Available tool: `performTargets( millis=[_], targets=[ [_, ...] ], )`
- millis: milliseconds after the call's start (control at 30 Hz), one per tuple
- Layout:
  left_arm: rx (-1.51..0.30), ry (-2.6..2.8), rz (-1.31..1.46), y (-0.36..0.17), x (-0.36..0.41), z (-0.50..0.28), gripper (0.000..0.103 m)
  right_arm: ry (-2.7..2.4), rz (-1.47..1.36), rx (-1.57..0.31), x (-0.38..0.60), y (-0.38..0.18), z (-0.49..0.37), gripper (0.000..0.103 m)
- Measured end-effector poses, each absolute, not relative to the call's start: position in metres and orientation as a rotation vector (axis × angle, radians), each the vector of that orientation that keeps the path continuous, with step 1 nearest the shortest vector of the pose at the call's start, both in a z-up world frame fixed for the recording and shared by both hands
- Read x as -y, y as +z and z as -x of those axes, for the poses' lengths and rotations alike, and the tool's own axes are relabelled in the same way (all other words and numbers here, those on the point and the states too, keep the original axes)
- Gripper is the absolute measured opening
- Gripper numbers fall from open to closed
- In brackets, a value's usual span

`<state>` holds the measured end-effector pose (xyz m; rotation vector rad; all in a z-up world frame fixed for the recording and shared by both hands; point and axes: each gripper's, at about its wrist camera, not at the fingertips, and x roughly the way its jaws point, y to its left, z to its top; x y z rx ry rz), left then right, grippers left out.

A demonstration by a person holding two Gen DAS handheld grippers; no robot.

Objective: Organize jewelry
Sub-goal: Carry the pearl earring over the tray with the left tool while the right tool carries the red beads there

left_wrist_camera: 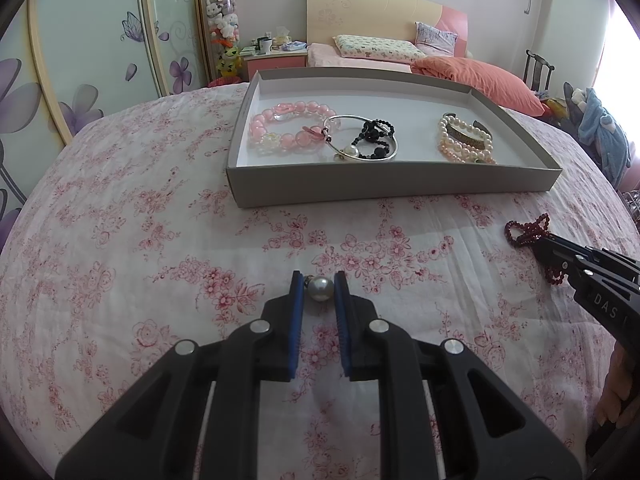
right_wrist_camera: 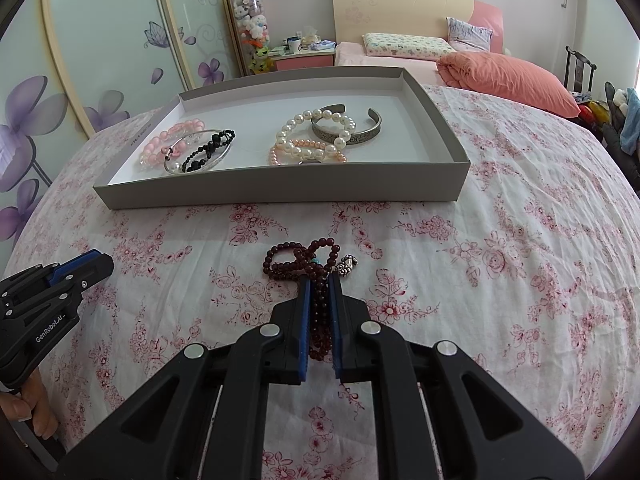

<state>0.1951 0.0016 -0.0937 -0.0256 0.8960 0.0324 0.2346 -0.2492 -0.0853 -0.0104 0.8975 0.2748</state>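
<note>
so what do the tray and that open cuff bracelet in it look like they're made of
Tray: likely cardboard, matte grey outside, white inside; thin walls with folded corners.
Cuff bracelet: looks like metal with a dull, antiqued silver finish; embossed pattern on the band, and it holds an open C shape.

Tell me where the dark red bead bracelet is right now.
The dark red bead bracelet lies on the floral cloth before the gray tray, clamped in the right gripper.

"GenRobot.AI" reads clearly in white on the left gripper point(right_wrist_camera: 86, 266), and over on the right gripper point(left_wrist_camera: 538, 246) only "DAS" shows before the frame edge.
</note>
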Motion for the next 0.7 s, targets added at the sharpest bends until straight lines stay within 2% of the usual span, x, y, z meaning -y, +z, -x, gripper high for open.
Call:
performTargets(
  millis=[267,700],
  targets=[
    [-0.889,0.005,0.043,-0.092,-0.002,-0.193,0.015,0.298,-0.016,-0.873,0.251,-0.081,-0.231,0.009],
    [-0.767,-0.027,0.049,-0.057,-0.003,-0.18,0.014,0.357,-0.068,-0.661,0.256,-0.023,-0.213,0.009]
  ],
)
